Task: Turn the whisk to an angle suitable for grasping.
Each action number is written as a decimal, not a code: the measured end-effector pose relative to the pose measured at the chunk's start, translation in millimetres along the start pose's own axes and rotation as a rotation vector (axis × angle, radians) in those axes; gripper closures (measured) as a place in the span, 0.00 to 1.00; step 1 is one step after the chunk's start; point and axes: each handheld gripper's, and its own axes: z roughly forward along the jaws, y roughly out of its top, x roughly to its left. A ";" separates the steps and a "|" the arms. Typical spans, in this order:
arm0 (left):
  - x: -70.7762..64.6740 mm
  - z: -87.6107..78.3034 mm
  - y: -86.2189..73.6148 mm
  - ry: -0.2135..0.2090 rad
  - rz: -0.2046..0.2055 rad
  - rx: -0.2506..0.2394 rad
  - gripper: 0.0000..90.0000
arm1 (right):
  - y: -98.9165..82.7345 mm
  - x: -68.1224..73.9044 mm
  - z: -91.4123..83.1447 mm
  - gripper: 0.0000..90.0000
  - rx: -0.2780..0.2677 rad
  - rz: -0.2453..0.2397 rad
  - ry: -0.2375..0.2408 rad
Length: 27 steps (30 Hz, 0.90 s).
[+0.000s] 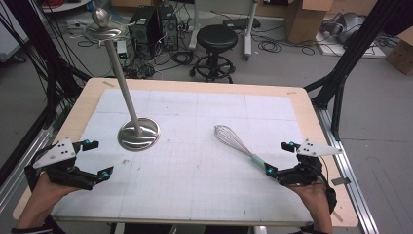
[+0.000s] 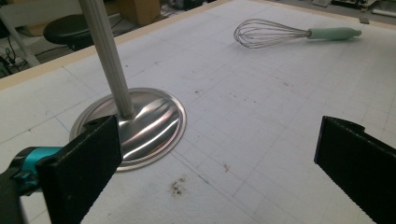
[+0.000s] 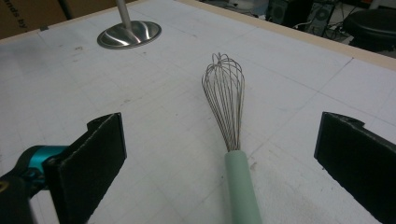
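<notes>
**Whisk pickup: approach stage, nothing grasped yet**

Right claw (image 1: 279,158) stands wide, nothing held. Wire balloon whisk with pale green handle (image 1: 237,144) lies flat on the white gridded mat of the counter (image 1: 195,195), right of centre, wires pointing away from the person, handle end toward the right claw. In the right gripper view the handle (image 3: 243,186) runs up between the 2 black pads; neither pad touches it.

Left claw (image 1: 97,158) also wide and empty, near the polished round steel base of the upright stand with its ribbed grey pole (image 1: 139,134). Whisk and stand are well apart.

Progress, judged: early. Right claw is lined up on the handle; closing, lifting and any placing are all left. Stand untouched.

View notes:
- High view gives the pole's top: a flat disc and a metal ball.
- Left gripper view shows the base (image 2: 149,126) close up, with dark crumbs on the mat just in front, and the whisk (image 2: 289,33) far off.
- Right gripper view shows the handle's alignment between the pads.
</notes>
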 end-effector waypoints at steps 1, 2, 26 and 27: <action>0.0 0.0 0.0 0.000 0.000 0.000 0.02 | 0.0 0.0 0.0 0.01 0.000 0.000 0.000; 0.5 0.9 0.5 -0.003 0.001 0.001 0.02 | 0.0 0.4 0.2 0.01 0.005 -0.002 0.001; -0.1 -2.1 -0.6 -0.021 0.009 -0.009 0.02 | 7.3 -5.4 3.5 0.01 0.079 -0.055 0.010; -0.1 -2.1 -0.6 -0.021 0.009 -0.009 0.02 | 8.1 -6.0 5.3 0.01 0.089 -0.054 0.014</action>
